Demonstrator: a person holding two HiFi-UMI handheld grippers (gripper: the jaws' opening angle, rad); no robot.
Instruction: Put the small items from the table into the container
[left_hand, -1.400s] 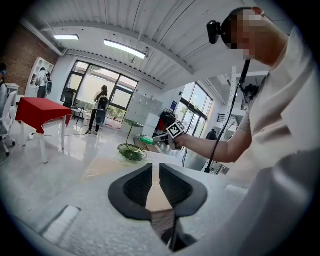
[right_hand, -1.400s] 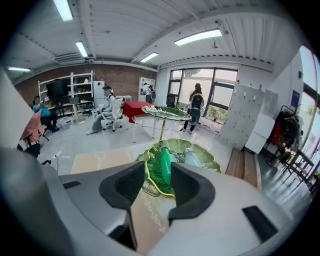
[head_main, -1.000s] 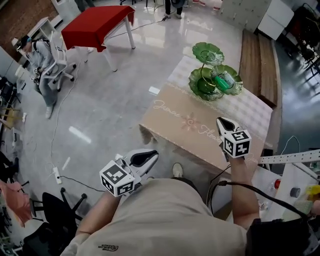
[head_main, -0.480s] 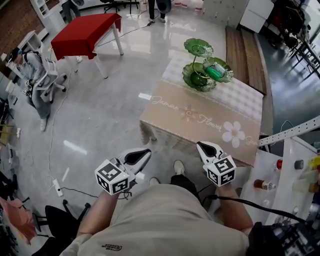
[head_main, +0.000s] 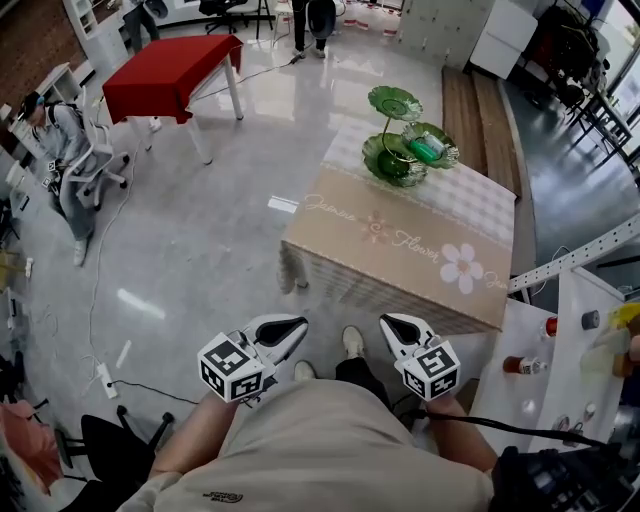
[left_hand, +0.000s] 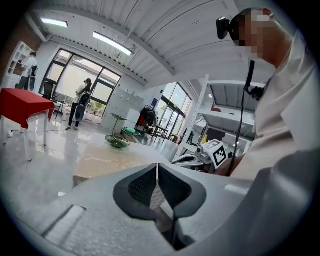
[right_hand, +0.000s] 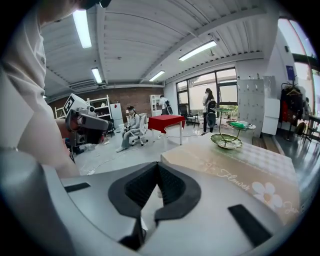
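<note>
A green tiered dish stand (head_main: 398, 140) stands at the far end of the beige flowered table (head_main: 400, 270). A small teal item (head_main: 427, 149) lies on its right-hand plate. No loose items show on the cloth. My left gripper (head_main: 295, 323) and right gripper (head_main: 388, 322) are both shut and empty. They hang side by side close to the person's body, short of the table's near edge. The left gripper view shows the pads of my left gripper (left_hand: 158, 167) meeting, with the stand (left_hand: 117, 142) far off. In the right gripper view my right gripper (right_hand: 158, 165) is shut too, the stand (right_hand: 226, 141) beyond.
A red-clothed table (head_main: 165, 75) stands at the far left, and a person sits on an office chair (head_main: 60, 140) beside it. White metal shelving (head_main: 565, 340) with bottles is at the right. A wooden bench (head_main: 480, 110) runs behind the table. Cables lie on the floor.
Both grippers have drawn back toward the body. The right one left the table's near edge and now hangs over the floor. The table sits farther off in view.
</note>
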